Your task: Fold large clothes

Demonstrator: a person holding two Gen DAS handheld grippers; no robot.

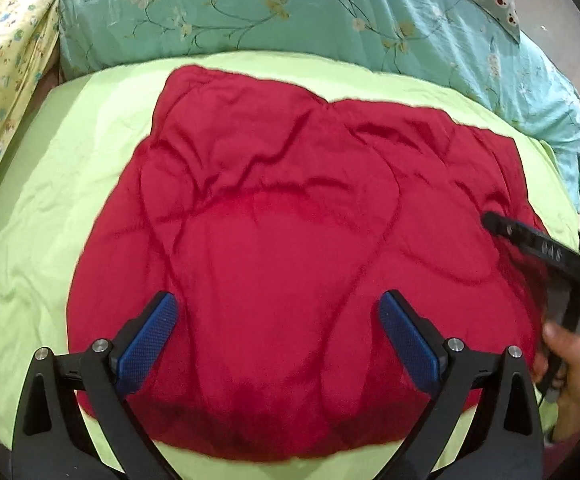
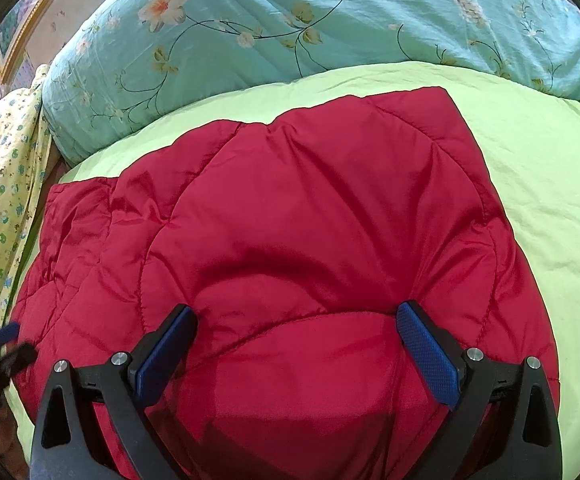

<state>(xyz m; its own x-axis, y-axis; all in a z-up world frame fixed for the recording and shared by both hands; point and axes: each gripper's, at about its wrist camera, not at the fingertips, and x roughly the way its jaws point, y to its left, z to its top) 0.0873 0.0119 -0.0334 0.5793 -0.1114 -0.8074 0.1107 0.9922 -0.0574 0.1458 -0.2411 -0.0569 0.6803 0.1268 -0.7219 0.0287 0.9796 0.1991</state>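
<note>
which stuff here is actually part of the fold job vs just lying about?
Job:
red quilted jacket
left claw, open over it
right claw, open over it
lime green sheet it lies on

Lying about:
teal floral duvet
yellow printed cloth

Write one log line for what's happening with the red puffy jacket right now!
red jacket lying on green sheet | left gripper open above it | right gripper open above it | nothing gripped

Lime-green sheet point(image 1: 70, 152) covering the bed; teal floral quilt point(image 2: 290, 20) lying along its far edge; yellow patterned cloth point(image 1: 2, 60) hanging at its left.
</note>
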